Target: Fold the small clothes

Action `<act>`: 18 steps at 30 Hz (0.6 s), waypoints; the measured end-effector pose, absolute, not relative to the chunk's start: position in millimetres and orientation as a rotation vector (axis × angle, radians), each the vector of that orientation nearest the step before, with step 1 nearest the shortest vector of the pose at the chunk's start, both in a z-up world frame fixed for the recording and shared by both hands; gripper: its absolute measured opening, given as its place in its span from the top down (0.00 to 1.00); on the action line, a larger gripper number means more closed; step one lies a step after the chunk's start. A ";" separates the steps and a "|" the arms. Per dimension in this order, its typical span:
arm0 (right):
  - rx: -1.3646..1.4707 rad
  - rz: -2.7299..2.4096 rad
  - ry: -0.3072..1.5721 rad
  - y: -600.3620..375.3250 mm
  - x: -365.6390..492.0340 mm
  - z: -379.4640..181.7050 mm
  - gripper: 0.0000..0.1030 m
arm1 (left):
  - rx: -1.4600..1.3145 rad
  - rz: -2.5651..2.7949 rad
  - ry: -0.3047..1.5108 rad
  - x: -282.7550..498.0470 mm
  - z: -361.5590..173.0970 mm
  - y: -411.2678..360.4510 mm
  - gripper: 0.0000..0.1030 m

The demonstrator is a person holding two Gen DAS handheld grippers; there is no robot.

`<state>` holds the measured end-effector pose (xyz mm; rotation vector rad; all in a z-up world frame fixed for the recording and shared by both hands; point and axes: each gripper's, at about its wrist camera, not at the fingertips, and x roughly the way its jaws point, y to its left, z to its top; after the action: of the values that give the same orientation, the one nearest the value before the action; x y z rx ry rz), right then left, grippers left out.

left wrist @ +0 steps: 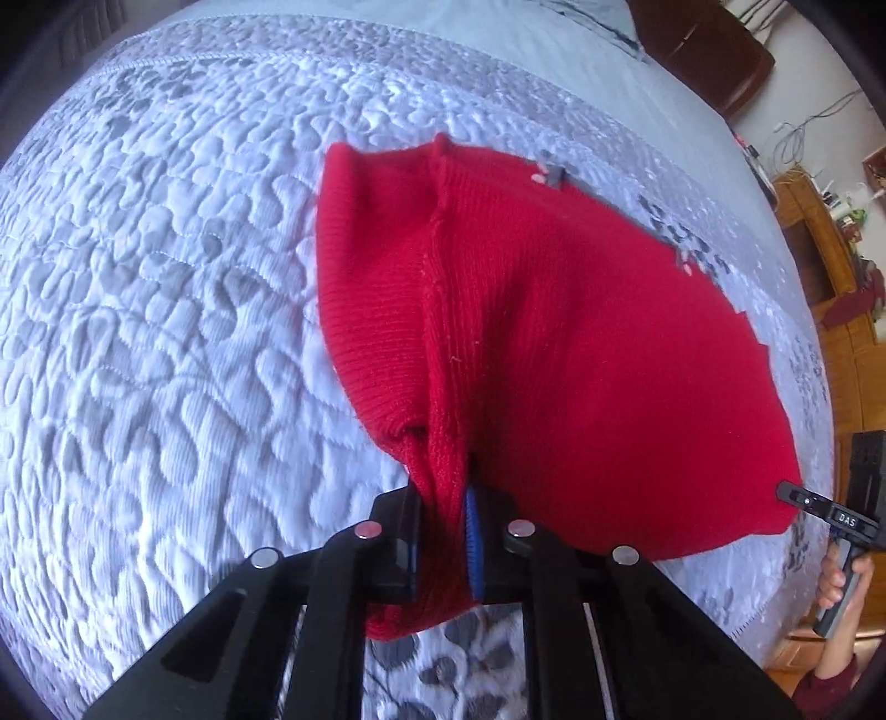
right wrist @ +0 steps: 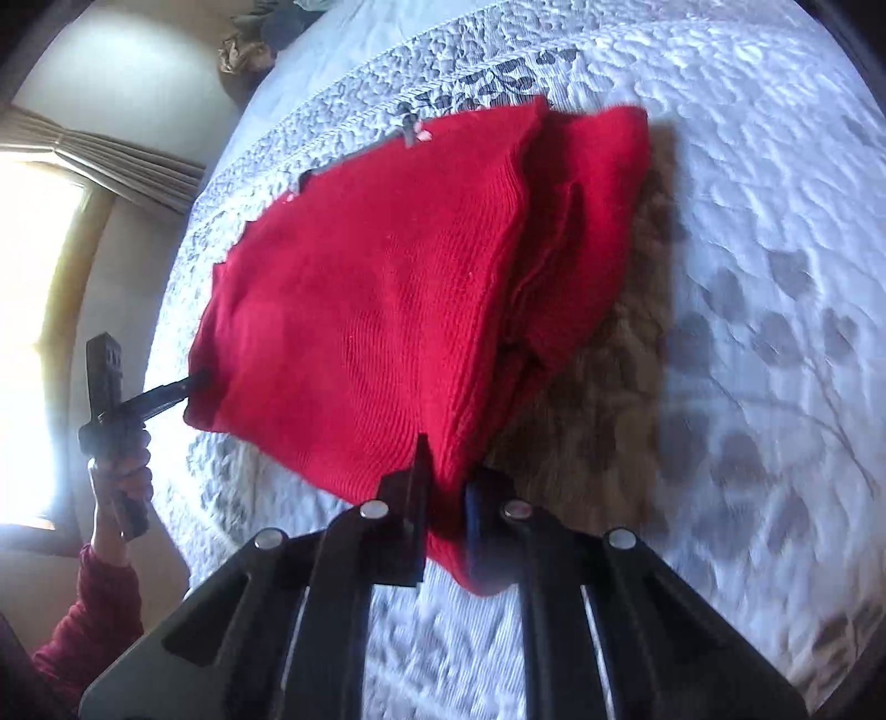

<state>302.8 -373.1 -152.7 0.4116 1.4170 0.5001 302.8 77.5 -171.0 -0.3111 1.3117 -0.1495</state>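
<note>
A red knitted garment (left wrist: pixel 554 332) is held stretched above a quilted white bedspread (left wrist: pixel 166 304); it also shows in the right wrist view (right wrist: pixel 376 310). My left gripper (left wrist: pixel 443 515) is shut on one near corner of it, the knit bunched between the fingers. My right gripper (right wrist: pixel 446 498) is shut on the other near corner. Each gripper shows in the other's view, at the cloth's far corner: the right gripper (left wrist: pixel 792 493) and the left gripper (right wrist: pixel 194 385). The garment's far edge rests on the bed, with a side part doubled along a seam (left wrist: pixel 437 232).
The bedspread has grey leaf prints (right wrist: pixel 775 332). A dark wooden headboard (left wrist: pixel 698 50) and wooden furniture (left wrist: pixel 830 266) stand beyond the bed. A bright window with curtains (right wrist: pixel 111 160) is at the left. The person's red-sleeved arm (right wrist: pixel 94 620) shows.
</note>
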 end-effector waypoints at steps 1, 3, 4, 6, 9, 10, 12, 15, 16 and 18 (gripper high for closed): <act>0.402 0.502 1.426 -376.0 296.1 -147.9 0.92 | -0.304 -0.157 1.323 297.0 -167.1 74.6 0.88; 0.389 0.502 1.442 -383.0 280.8 -141.1 0.92 | -0.288 -0.171 1.345 284.9 -162.6 69.4 0.88; 0.390 0.503 1.450 -384.4 272.7 -138.7 0.92 | -0.277 -0.179 1.357 275.5 -159.7 64.9 0.88; 0.398 0.513 1.470 -393.8 248.9 -133.8 0.92 | -0.257 -0.198 1.375 255.4 -155.2 56.3 0.88; 0.385 0.518 1.500 -406.7 211.2 -130.0 0.92 | -0.236 -0.231 1.398 215.1 -148.3 42.7 0.88; 0.380 0.519 1.512 -410.0 198.4 -129.8 0.92 | -0.238 -0.242 1.406 205.1 -147.0 39.5 0.88; 0.374 0.518 1.530 -419.8 173.2 -130.7 0.92 | -0.227 -0.262 1.420 178.3 -147.4 32.3 0.88; 0.376 0.480 1.553 -432.8 147.0 -146.1 0.91 | -0.176 -0.260 1.435 140.1 -163.0 17.9 0.87; 0.381 0.471 1.560 -433.8 142.9 -152.3 0.91 | -0.152 -0.242 1.430 134.3 -170.9 14.4 0.87; 0.361 0.438 1.566 -432.8 137.4 -168.9 0.91 | -0.118 -0.212 1.401 130.4 -182.4 8.9 0.87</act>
<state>137.4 -432.8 -168.9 0.3606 1.5663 0.4382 130.4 8.9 -182.4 -0.1180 1.4013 -0.2125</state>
